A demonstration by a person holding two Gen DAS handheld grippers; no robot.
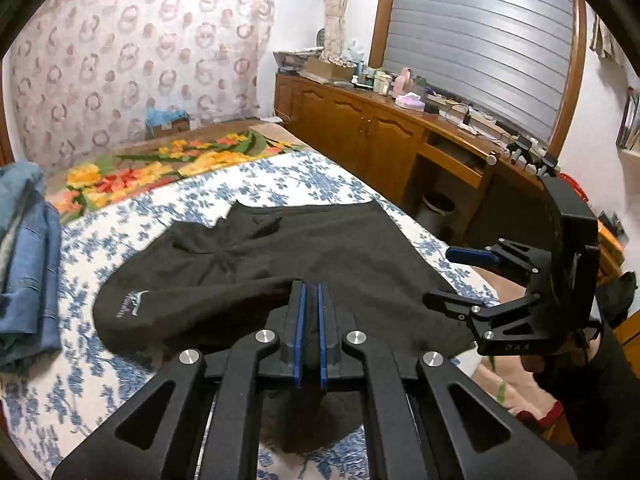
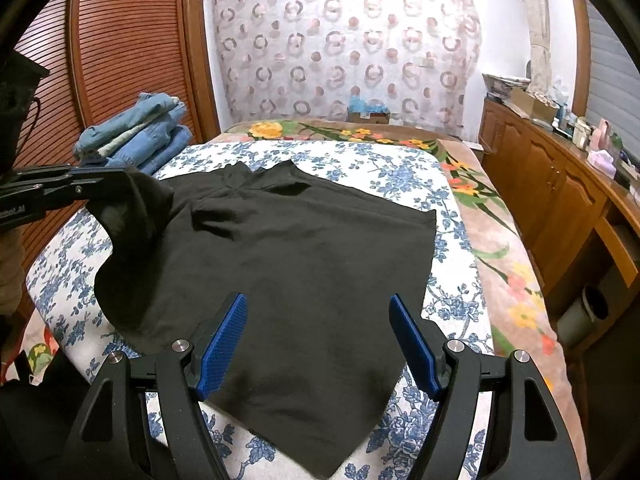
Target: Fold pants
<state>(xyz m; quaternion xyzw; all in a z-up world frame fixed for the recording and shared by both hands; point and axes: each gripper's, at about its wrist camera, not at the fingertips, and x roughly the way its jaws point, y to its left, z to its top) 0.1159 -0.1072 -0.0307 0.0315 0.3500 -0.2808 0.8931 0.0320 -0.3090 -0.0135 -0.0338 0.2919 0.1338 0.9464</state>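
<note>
Black pants [image 1: 320, 240] lie spread on the blue-flowered sheet [image 1: 304, 176] of a bed. My left gripper [image 1: 311, 292] is shut on one edge of the pants, and the cloth drapes down from its blue pads. In the right wrist view the left gripper [image 2: 120, 184] holds that edge lifted off the sheet at the left, with the pants [image 2: 300, 248] hanging from it. My right gripper [image 2: 317, 300] stands open above the near part of the pants, nothing between its fingers. It also shows at the right as the right gripper [image 1: 440, 278].
A stack of folded blue jeans [image 2: 148, 136] sits at the bed's far left. A floral blanket [image 2: 480, 200] runs along the right side and head. A wooden cabinet [image 2: 560, 192] with clutter on top lines the right wall, with a bin [image 2: 592, 308] below.
</note>
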